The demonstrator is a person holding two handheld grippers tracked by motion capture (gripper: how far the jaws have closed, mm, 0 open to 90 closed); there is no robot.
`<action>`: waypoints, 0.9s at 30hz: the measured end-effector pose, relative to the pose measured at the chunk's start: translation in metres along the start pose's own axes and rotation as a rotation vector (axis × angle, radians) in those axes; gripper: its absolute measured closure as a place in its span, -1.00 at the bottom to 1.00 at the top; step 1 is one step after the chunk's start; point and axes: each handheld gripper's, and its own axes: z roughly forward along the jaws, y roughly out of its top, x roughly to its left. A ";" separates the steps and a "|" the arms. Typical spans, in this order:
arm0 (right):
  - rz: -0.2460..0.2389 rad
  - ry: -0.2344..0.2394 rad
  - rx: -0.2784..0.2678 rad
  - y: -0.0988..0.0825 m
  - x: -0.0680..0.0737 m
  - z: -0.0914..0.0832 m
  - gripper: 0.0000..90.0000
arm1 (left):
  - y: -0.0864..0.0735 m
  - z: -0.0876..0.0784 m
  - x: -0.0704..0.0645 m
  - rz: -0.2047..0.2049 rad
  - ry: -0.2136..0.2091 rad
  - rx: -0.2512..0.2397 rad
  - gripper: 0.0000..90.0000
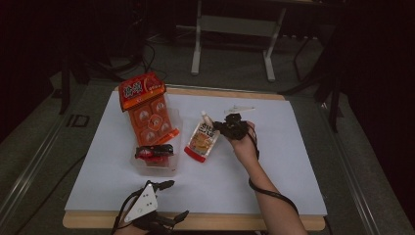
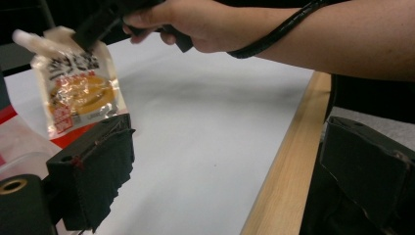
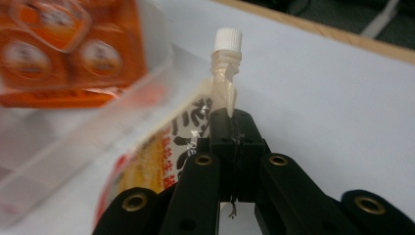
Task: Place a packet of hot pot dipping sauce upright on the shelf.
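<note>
1. High view. The desk (image 1: 274,176) carries a white sheet with a wooden edge showing at its near and far sides. The right tongs (image 1: 226,128) sit near the middle of the sheet, held by the person's right hand (image 1: 244,147), and are clamped on the upper edge of a spouted pouch (image 1: 201,139). The pouch hangs tilted, white cap up and red bottom edge low over the sheet. Just left of it stands a clear plastic tub (image 1: 155,164) with an orange multi-cup snack pack (image 1: 147,110) leaning up out of it and a small red and black item (image 1: 154,152) at its near end. A pale wrapper (image 1: 240,109) lies beyond the right tongs. The left tongs (image 1: 169,199) rest at the near edge of the desk, grey three-cornered plate on top, jaws apart.

2. Left gripper view. The two black jaws stand wide apart with bare white sheet and the wooden desk edge between them; nothing is gripped. Farther off, the right hand (image 2: 195,24) holds the pouch (image 2: 78,93) by its top; whether its bottom touches the sheet cannot be told.

3. Right gripper view. The jaws are together, pinching the pouch (image 3: 166,156) just below its neck. The white screw cap (image 3: 228,39) rises directly above the pads. The snack pack (image 3: 63,49) and the tub wall (image 3: 98,117) show blurred at left.
</note>
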 end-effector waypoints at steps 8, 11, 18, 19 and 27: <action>-0.082 0.095 -0.073 0.011 0.034 -0.022 0.99 | 0.000 0.001 0.000 0.018 0.005 0.006 -0.86; -0.109 0.121 -0.085 0.012 0.047 -0.026 1.00 | 0.000 0.002 0.001 0.004 -0.010 0.008 -0.86; -0.151 0.161 -0.100 0.014 0.065 -0.035 0.99 | 0.001 0.002 0.001 0.002 -0.011 -0.001 -0.86; -0.150 0.163 -0.101 0.014 0.066 -0.037 0.99 | 0.002 0.003 0.002 -0.005 -0.015 0.005 -0.86; -0.169 0.188 -0.104 0.010 0.064 -0.059 1.00 | 0.010 0.004 0.003 -0.086 -0.106 0.033 -0.92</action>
